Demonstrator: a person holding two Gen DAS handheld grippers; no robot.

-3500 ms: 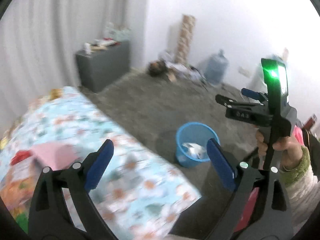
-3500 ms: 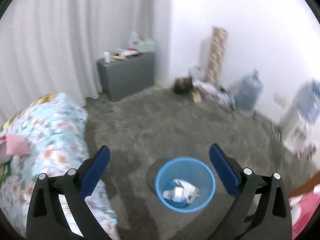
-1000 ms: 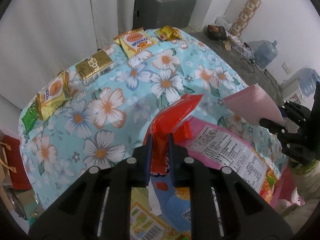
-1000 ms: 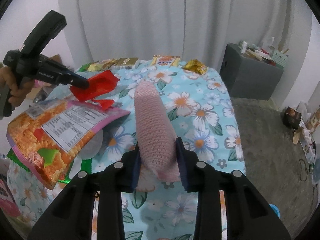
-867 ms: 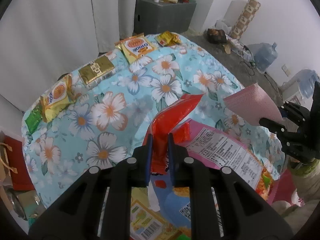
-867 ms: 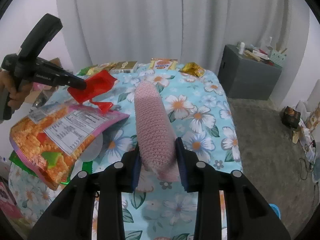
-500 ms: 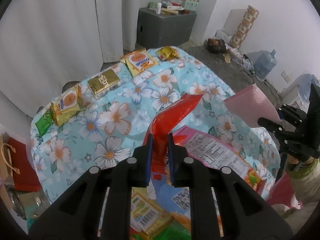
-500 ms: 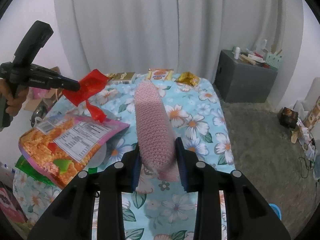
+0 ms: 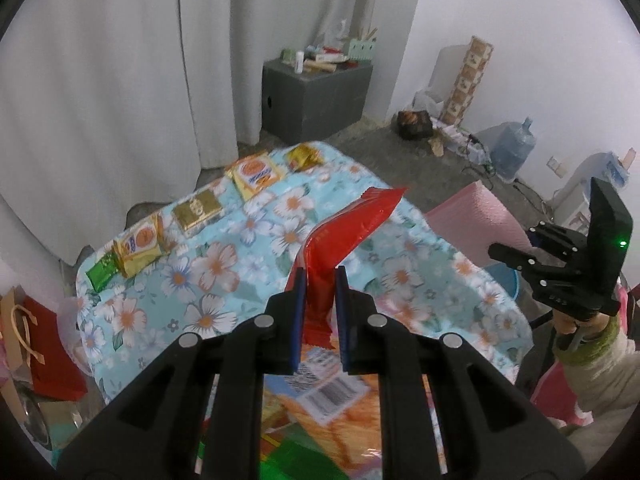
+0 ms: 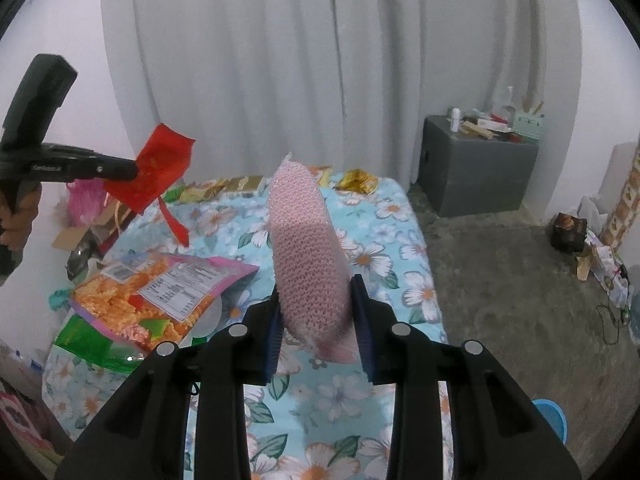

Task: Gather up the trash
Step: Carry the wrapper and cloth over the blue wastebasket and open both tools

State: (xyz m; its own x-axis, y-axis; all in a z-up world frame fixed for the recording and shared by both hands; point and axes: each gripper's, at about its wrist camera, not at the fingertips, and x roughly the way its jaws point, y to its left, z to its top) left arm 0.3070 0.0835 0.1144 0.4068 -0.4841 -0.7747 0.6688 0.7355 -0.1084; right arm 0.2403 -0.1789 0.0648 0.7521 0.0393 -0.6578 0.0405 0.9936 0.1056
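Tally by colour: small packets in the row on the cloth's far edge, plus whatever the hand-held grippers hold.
Gold packets: 2
Orange-yellow packets: 2
Green packet: 1
Red wrapper, held: 1
Pink foam sheet, held: 1
Total: 7

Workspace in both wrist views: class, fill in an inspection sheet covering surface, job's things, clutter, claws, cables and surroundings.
Surface: floral tablecloth covering the table.
Job's things: red wrapper; pink foam sheet; orange snack bag lying on the cloth; blue bin on the floor.
Clutter: small snack packets in a row along the far edge.
Claws: left claw shut on red wrapper; right claw shut on pink foam sheet.
Cables: wires on the floor by the wall.
Surroundings: white curtain, grey cabinet, water jug.
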